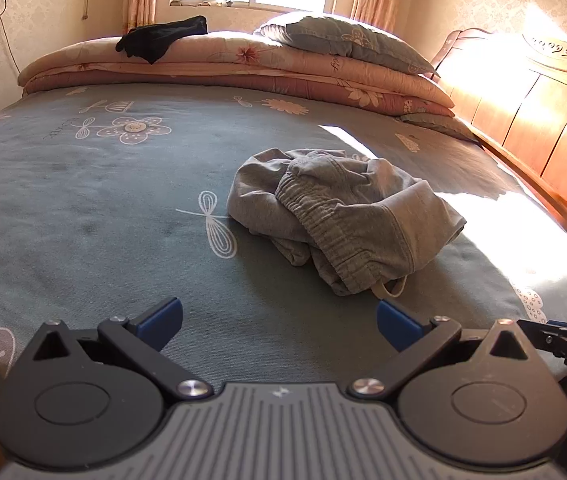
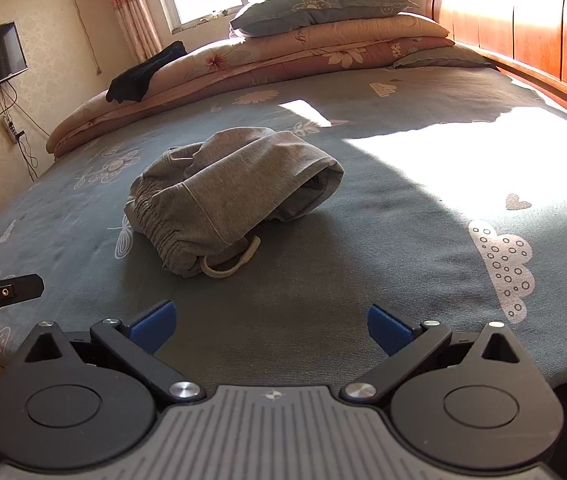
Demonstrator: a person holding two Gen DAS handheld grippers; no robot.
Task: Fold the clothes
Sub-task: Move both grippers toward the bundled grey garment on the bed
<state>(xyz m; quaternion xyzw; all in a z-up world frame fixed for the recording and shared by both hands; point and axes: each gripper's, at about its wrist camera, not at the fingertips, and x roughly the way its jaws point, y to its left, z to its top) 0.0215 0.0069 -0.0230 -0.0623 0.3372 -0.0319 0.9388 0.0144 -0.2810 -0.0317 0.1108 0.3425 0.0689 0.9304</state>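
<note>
A crumpled pair of grey sweat shorts (image 1: 347, 216) (image 2: 227, 196) lies bunched on the blue-grey flowered bedsheet (image 1: 103, 200) (image 2: 403, 208), its elastic waistband and a pale drawstring loop (image 2: 231, 264) facing me. My left gripper (image 1: 279, 324) hovers open over the sheet, short of the shorts and slightly left of them, with nothing between its blue pads. My right gripper (image 2: 269, 328) is also open and empty, just in front of the shorts' near edge. Part of the right gripper (image 1: 563, 340) shows at the left wrist view's right edge.
Folded pink quilts (image 1: 243, 68) (image 2: 283, 60) with a grey pillow (image 1: 355, 40) on top lie along the far side. A black garment (image 1: 159, 40) (image 2: 143, 76) rests on the quilts. The wooden headboard (image 1: 535, 120) bounds the right. Bright sun patches cross the sheet.
</note>
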